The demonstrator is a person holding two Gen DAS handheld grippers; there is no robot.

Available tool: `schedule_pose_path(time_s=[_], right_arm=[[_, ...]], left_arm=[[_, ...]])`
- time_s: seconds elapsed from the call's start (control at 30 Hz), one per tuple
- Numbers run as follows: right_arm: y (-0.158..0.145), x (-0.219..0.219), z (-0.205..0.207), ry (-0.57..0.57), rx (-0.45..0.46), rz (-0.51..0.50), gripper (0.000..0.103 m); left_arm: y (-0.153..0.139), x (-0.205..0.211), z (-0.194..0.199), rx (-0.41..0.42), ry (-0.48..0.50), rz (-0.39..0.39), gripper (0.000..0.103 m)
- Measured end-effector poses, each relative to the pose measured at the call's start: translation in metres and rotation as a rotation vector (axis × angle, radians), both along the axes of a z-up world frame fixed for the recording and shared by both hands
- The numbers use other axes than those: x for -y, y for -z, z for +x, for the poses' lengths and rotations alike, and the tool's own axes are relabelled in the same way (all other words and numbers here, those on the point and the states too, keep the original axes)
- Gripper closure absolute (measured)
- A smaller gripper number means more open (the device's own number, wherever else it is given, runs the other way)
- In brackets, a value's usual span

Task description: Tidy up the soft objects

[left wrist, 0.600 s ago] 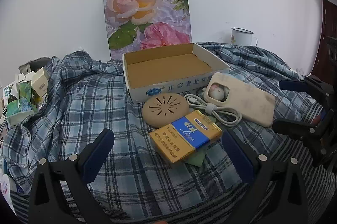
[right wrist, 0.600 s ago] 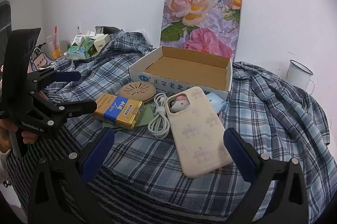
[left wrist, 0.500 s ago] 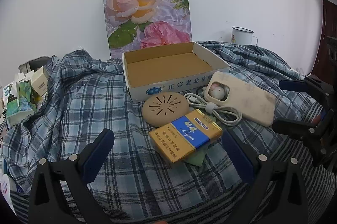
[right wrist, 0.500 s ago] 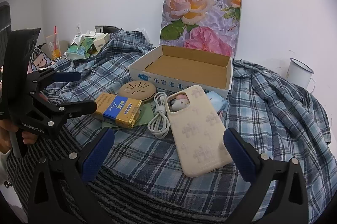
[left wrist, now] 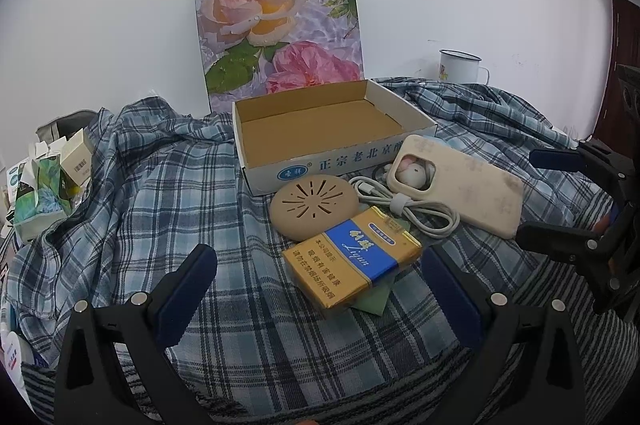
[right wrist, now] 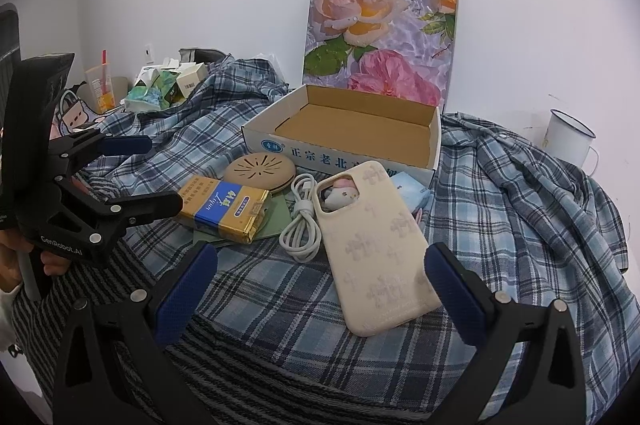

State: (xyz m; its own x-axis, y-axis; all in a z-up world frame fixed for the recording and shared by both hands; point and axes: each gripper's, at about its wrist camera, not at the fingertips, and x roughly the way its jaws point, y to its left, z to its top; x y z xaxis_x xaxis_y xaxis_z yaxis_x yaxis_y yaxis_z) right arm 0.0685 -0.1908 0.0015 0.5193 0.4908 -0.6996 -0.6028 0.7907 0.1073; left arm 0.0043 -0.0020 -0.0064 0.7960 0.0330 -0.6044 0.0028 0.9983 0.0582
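An open cardboard box (left wrist: pixel 332 129) (right wrist: pixel 352 133) stands on the plaid cloth, empty. In front of it lie a beige phone case (left wrist: pixel 460 191) (right wrist: pixel 380 249), a coiled white cable (left wrist: pixel 408 207) (right wrist: pixel 302 221), a round tan perforated disc (left wrist: pixel 314 211) (right wrist: pixel 260 171) and a yellow-blue cigarette pack (left wrist: pixel 352 261) (right wrist: pixel 224 207) on a green sheet. My left gripper (left wrist: pixel 316 289) (right wrist: pixel 140 173) is open and empty, just short of the pack. My right gripper (right wrist: pixel 320 285) (left wrist: pixel 536 197) is open and empty, just short of the phone case.
A floral board (left wrist: pixel 280 25) leans on the wall behind the box. A white enamel mug (left wrist: pixel 460 67) (right wrist: pixel 568 139) stands at the right. Tissue packs and small cartons (left wrist: pixel 44 185) clutter the left. A small blue packet (right wrist: pixel 412 189) lies beside the case.
Both grippers have edged slightly forward and down toward the items; nothing has been touched or moved.
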Motion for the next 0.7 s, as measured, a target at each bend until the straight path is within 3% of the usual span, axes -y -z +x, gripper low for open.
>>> schedule_pose_path(time_s=[0.7], right_arm=[[0.0031, 0.001, 0.002, 0.007, -0.018, 0.006, 0.0]], left_arm=[[0.0007, 0.0, 0.0, -0.003, -0.002, 0.002, 0.0]])
